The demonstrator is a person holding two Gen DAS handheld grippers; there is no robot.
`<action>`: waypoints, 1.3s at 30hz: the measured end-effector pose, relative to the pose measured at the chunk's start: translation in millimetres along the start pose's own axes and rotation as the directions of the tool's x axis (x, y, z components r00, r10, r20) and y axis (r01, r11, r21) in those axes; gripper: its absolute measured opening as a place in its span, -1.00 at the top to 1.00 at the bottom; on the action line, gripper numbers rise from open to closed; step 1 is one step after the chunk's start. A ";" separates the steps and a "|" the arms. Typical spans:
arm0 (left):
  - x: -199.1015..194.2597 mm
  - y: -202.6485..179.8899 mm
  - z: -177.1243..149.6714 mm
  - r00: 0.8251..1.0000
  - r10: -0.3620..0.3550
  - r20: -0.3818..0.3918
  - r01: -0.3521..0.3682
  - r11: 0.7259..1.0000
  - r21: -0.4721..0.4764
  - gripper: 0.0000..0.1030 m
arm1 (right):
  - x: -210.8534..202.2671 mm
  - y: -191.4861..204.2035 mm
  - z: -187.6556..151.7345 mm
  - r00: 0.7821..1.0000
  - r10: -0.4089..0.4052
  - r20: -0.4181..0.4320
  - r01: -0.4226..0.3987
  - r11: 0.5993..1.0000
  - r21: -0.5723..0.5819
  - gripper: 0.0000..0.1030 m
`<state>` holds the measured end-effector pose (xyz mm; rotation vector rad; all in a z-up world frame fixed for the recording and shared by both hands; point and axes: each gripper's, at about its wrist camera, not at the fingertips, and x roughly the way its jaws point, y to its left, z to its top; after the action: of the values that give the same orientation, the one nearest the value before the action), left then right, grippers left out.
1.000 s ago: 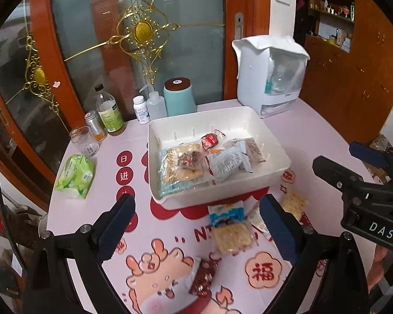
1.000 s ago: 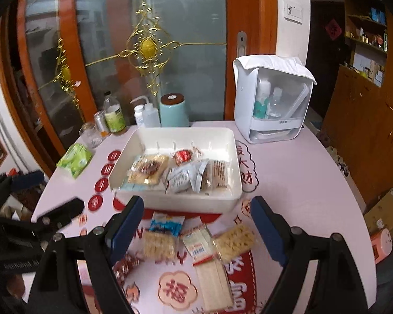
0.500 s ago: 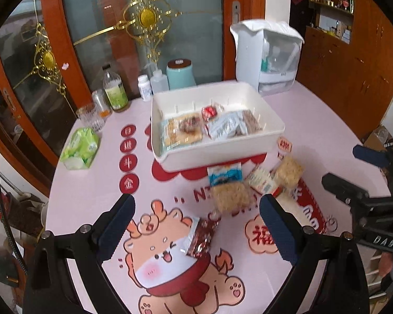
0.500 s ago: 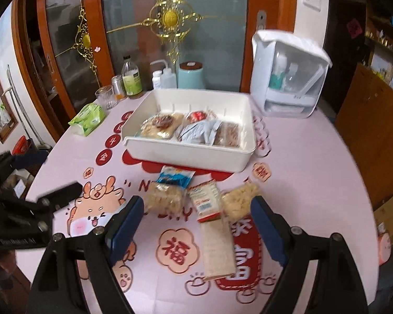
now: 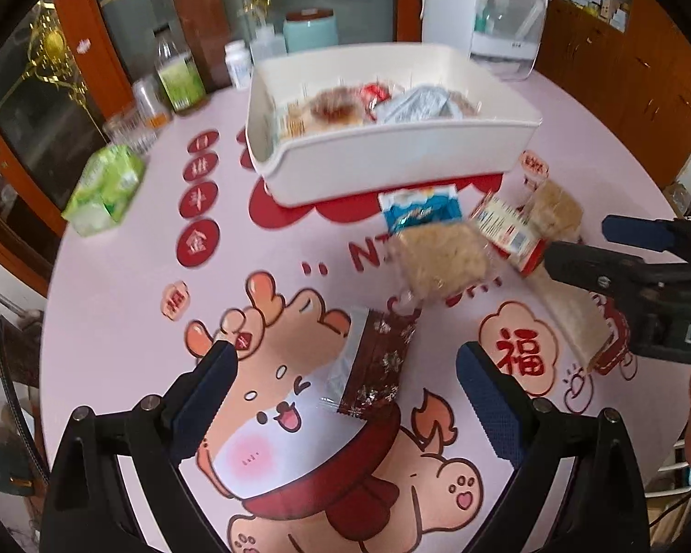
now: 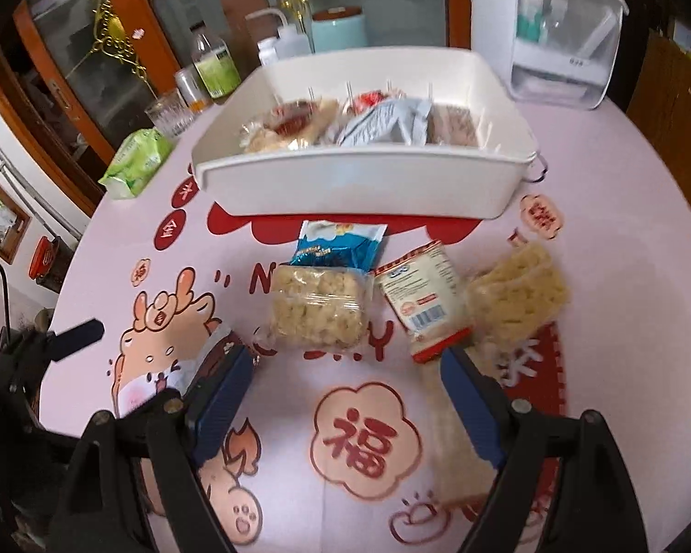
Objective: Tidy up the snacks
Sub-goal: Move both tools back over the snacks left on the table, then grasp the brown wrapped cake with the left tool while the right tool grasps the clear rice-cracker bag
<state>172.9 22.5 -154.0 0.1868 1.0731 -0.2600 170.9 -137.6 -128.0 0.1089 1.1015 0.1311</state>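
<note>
My left gripper [image 5: 345,368] fingers spread, brown snack packet [image 5: 375,364] on counter [image 5: 115,299] between them, untouched. My right gripper [image 6: 345,391] fingers spread, empty; puffed-rice pack [image 6: 318,306] just ahead. White bin [image 6: 354,179] holds several snack packs.

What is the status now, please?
Left gripper and right gripper open, empty. Dark snack packet under left; four packets loose beside white bin. Nothing in the way.

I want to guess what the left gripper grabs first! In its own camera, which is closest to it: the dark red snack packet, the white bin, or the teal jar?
1. Dark red snack packet: right between the left gripper fingers' tips.
2. White bin: middle of the table.
3. Teal jar: behind the bin, at the table's far edge.
</note>
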 end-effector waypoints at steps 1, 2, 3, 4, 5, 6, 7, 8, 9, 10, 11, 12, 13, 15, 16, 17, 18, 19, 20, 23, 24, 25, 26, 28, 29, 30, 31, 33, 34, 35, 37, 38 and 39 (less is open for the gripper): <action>5.0 0.7 -0.9 1.000 -0.002 -0.007 0.002 1.000 -0.001 -0.85 | 7.4 1.7 0.8 1.000 0.000 -0.004 0.000 1.000 0.002 -0.65; 13.2 2.2 -2.3 1.000 -0.005 -0.021 0.005 1.000 -0.002 -0.85 | 14.7 3.5 1.6 1.000 0.000 -0.009 0.000 1.000 0.003 -0.67; 21.3 3.9 -3.9 0.999 -0.008 -0.033 0.008 1.000 -0.005 -0.85 | 22.7 6.0 2.6 1.000 -0.004 -0.015 0.004 1.000 0.004 -0.74; 28.8 5.4 -4.7 0.999 -0.013 -0.044 0.012 1.000 -0.010 -0.85 | 28.4 7.9 3.9 1.000 -0.010 -0.020 0.010 1.000 0.006 -0.82; 35.3 6.6 -5.9 0.998 -0.018 -0.056 0.017 1.000 -0.014 -0.85 | 35.1 9.9 5.6 1.000 -0.014 -0.023 0.014 1.000 0.006 -0.83; 41.5 7.5 -6.4 0.997 -0.024 -0.067 0.022 1.000 -0.022 -0.85 | 41.9 12.5 7.2 0.999 -0.021 -0.024 0.021 1.000 0.005 -0.84; 48.8 9.1 -6.8 0.996 -0.035 -0.079 0.033 0.999 -0.030 -0.85 | 47.4 15.0 8.7 0.999 -0.027 -0.026 0.027 1.000 0.003 -0.84; 56.2 10.2 -7.7 0.995 -0.044 -0.093 0.041 0.998 -0.039 -0.85 | 54.3 17.5 10.7 0.999 -0.036 -0.032 0.036 0.999 0.000 -0.84; 60.9 10.8 -8.2 0.994 -0.050 -0.100 0.046 0.998 -0.044 -0.85 | 61.6 19.9 12.5 0.998 -0.046 -0.040 0.046 0.999 -0.001 -0.84; 67.4 11.5 -9.3 0.992 -0.057 -0.108 0.052 0.997 -0.051 -0.85 | 67.2 21.4 13.7 0.998 -0.052 -0.047 0.052 0.999 -0.001 -0.84; 72.1 12.0 -10.2 0.992 -0.062 -0.114 0.056 0.997 -0.055 -0.85 | 73.9 23.0 15.0 0.997 -0.061 -0.056 0.061 0.998 -0.002 -0.84; 74.8 12.0 -11.0 0.991 -0.066 -0.119 0.060 0.997 -0.057 -0.85 | 79.1 24.1 15.7 0.996 -0.067 -0.062 0.066 0.998 -0.002 -0.84; 78.7 12.3 -11.8 0.990 -0.073 -0.124 0.066 0.996 -0.061 -0.85 | 84.6 25.1 16.6 0.995 -0.073 -0.069 0.072 0.997 -0.003 -0.84; 85.2 13.2 -13.3 0.988 -0.080 -0.132 0.071 0.995 -0.070 -0.85 | 95.1 26.5 17.0 0.993 -0.080 -0.090 0.080 0.997 0.000 -0.84; 89.0 13.6 -14.3 0.987 -0.082 -0.136 0.072 0.995 -0.075 -0.85 | 99.7 26.6 16.5 0.992 -0.072 -0.102 0.074 0.997 0.007 -0.84; 91.0 13.9 -14.7 0.987 -0.082 -0.139 0.071 0.994 -0.078 -0.85 | 103.3 26.4 15.7 0.992 -0.064 -0.109 0.066 0.998 0.016 -0.86; 93.1 15.2 -14.8 0.987 -0.079 -0.140 0.068 0.994 -0.081 -0.85 | 103.2 28.4 15.4 0.993 -0.069 -0.094 0.071 0.997 0.012 -0.86; 95.6 17.0 -14.7 0.987 -0.074 -0.141 0.062 0.994 -0.085 -0.85 | 104.7 30.4 15.5 0.992 -0.076 -0.096 0.077 0.997 0.005 -0.87; 97.2 18.7 -14.7 0.988 -0.070 -0.135 0.058 0.994 -0.091 -0.85 | 105.5 33.2 15.6 0.992 -0.088 -0.093 0.087 0.996 -0.010 -0.87; 98.4 20.7 -13.2 0.991 -0.059 -0.121 0.048 0.994 -0.094 -0.85 | 107.1 37.8 16.2 0.991 -0.106 -0.088 0.103 0.994 -0.033 -0.83; 99.4 21.4 -12.3 0.991 -0.055 -0.118 0.044 0.995 -0.093 -0.84 | 106.4 38.8 16.4 0.990 -0.110 -0.083 0.107 0.994 -0.034 -0.76; 100.1 21.9 -11.6 0.992 -0.051 -0.115 0.041 0.995 -0.092 -0.79 | 105.8 39.3 16.6 0.990 -0.113 -0.079 0.111 0.993 -0.037 -0.63; 100.3 22.3 -11.0 0.993 -0.041 -0.111 0.032 0.996 -0.086 -0.75 | 104.6 39.6 16.9 0.990 -0.118 -0.073 0.116 0.993 -0.037 -0.58; 99.3 22.3 -10.2 0.995 -0.014 -0.099 0.007 0.997 -0.079 -0.48 | 103.1 38.0 17.2 0.991 -0.115 -0.070 0.114 0.993 -0.026 -0.51; 97.2 22.8 -9.9 0.996 -0.015 -0.092 0.007 0.997 -0.082 -0.40 | 102.4 37.6 17.0 0.991 -0.116 -0.066 0.115 0.993 -0.024 -0.49; 95.8 23.8 -9.0 0.996 -0.013 -0.085 0.006 0.996 -0.086 -0.19 | 101.8 36.4 16.6 0.991 -0.114 -0.063 0.113 0.993 -0.022 -0.46; 94.9 25.3 -8.6 0.997 -0.012 -0.081 0.005 0.996 -0.090 0.03 | 101.2 36.5 16.4 0.992 -0.113 -0.061 0.112 0.994 -0.021 -0.42; 94.6 29.2 -6.7 0.996 -0.017 -0.087 0.008 0.995 -0.102 0.11 | 100.6 35.0 15.8 0.992 -0.110 -0.059 0.109 0.994 -0.017 -0.40; 94.7 30.9 -6.1 0.996 -0.018 -0.090 0.008 0.994 -0.110 0.15 | 100.4 34.3 15.5 0.993 -0.106 -0.058 0.106 0.994 -0.013 -0.38; 94.5 32.1 -5.8 0.996 -0.019 -0.092 0.008 0.993 -0.116 0.17 | 99.0 31.5 14.5 0.993 -0.101 -0.055 0.101 0.995 -0.009 -0.38; 92.8 33.7 -6.5 0.995 -0.025 -0.093 0.014 0.992 -0.125 0.23 | 96.6 26.8 13.3 0.994 -0.092 -0.054 0.093 0.996 0.002 -0.37; 92.1 35.2 -6.4 0.995 -0.037 -0.096 0.024 0.990 -0.136 0.24 | 94.7 23.4 12.3 0.995 -0.088 -0.055 0.089 0.996 0.005 -0.37; 91.3 37.3 -6.2 0.993 -0.056 -0.100 0.041 0.988 -0.152 0.27 | 92.7 21.0 10.9 0.995 -0.083 -0.055 0.084 0.996 0.007 -0.36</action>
<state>220.1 48.9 -236.7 0.0394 1.1970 -0.2139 220.9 -102.3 -201.6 0.0679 1.1601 0.0539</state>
